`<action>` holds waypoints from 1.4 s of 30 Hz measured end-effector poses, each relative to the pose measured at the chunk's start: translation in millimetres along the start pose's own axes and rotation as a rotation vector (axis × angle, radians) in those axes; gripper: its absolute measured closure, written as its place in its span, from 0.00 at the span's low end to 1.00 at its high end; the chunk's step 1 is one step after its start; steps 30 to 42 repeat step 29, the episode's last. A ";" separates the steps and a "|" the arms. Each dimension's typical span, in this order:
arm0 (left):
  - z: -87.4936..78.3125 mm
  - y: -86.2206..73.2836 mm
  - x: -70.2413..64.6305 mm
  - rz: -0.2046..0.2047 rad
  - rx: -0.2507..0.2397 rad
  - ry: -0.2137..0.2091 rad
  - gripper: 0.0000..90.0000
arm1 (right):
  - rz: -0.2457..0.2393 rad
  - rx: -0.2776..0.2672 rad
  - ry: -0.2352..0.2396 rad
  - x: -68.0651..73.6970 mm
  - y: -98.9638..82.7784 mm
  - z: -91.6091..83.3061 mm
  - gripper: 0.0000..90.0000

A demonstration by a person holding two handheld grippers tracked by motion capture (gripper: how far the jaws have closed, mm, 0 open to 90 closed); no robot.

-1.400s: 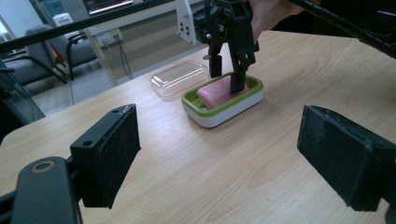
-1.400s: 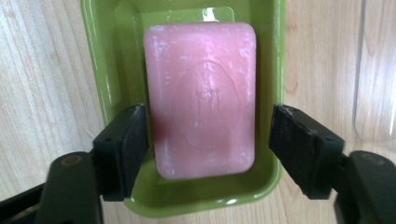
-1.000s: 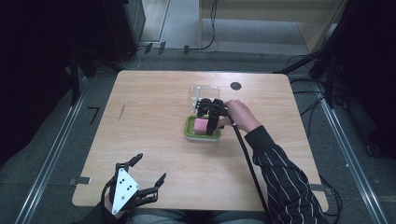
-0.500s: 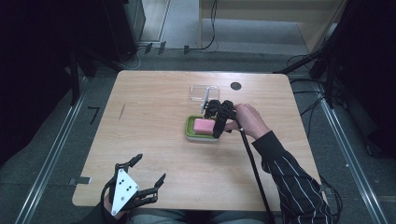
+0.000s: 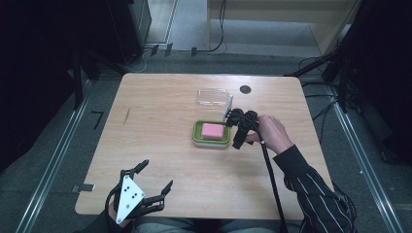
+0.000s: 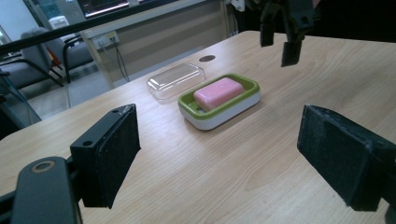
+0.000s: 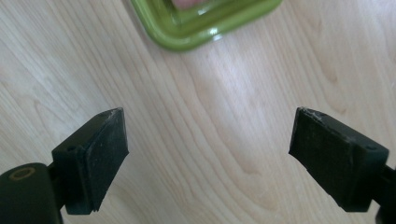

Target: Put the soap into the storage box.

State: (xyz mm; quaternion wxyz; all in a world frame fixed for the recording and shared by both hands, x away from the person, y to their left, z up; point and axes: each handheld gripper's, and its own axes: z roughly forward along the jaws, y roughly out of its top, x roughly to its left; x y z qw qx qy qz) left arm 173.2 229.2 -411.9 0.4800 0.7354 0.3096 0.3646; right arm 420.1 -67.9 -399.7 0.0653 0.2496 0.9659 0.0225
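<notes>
Centrally, green soap dish (image 5: 196, 138) holding pink soap (image 5: 212, 130), clear lid (image 5: 213, 96) just behind

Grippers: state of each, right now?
Left gripper: open, empty, over bare table.
Right gripper: open, empty, beside the soap dish.

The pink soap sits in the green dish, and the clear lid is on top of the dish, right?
Not quite. The pink soap does sit in the green dish, but the clear lid is off, lying on the table just beside the dish. The left gripper view shows it plainly.
</notes>
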 end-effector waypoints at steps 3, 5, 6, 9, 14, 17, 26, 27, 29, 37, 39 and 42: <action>0.8 0.2 -0.2 0.002 0.002 0.001 0.15 | 0.012 0.001 0.001 1.3 -7.0 1.8 0.14; 0.8 0.2 -0.5 0.001 0.001 -0.002 0.15 | 0.019 0.010 -0.001 2.7 -14.3 2.8 0.14; 0.9 0.2 -0.5 -0.001 0.000 -0.001 0.15 | 0.027 0.008 0.002 3.5 -17.9 3.0 0.14; 1.2 0.3 -0.2 0.000 -0.001 -0.003 0.15 | 0.040 0.013 -0.005 6.7 -29.3 3.6 0.15; 2.2 0.8 -0.1 0.003 0.000 -0.007 0.15 | 0.073 0.033 -0.013 12.3 -51.5 9.5 0.15; 2.9 0.9 -0.6 0.001 -0.002 -0.008 0.15 | 0.078 0.042 -0.018 14.1 -61.4 12.3 0.15; 3.5 1.3 -0.7 0.002 -0.001 -0.010 0.15 | 0.093 0.044 -0.027 21.2 -82.0 18.5 0.16; 3.5 1.3 -0.7 0.002 -0.001 -0.010 0.15 | 0.087 0.045 -0.030 22.5 -83.9 20.4 0.16; 3.9 1.3 -0.6 0.002 -0.001 -0.010 0.15 | 0.082 0.047 -0.024 24.3 -87.4 23.3 0.16; 3.9 1.3 -0.6 0.002 -0.001 -0.010 0.15 | 0.082 0.047 -0.024 24.3 -87.4 23.3 0.16; 3.9 1.3 -0.6 0.002 -0.001 -0.010 0.15 | 0.082 0.047 -0.024 24.3 -87.4 23.3 0.16; 3.9 1.3 -0.6 0.002 -0.001 -0.010 0.15 | 0.082 0.047 -0.024 24.3 -87.4 23.3 0.16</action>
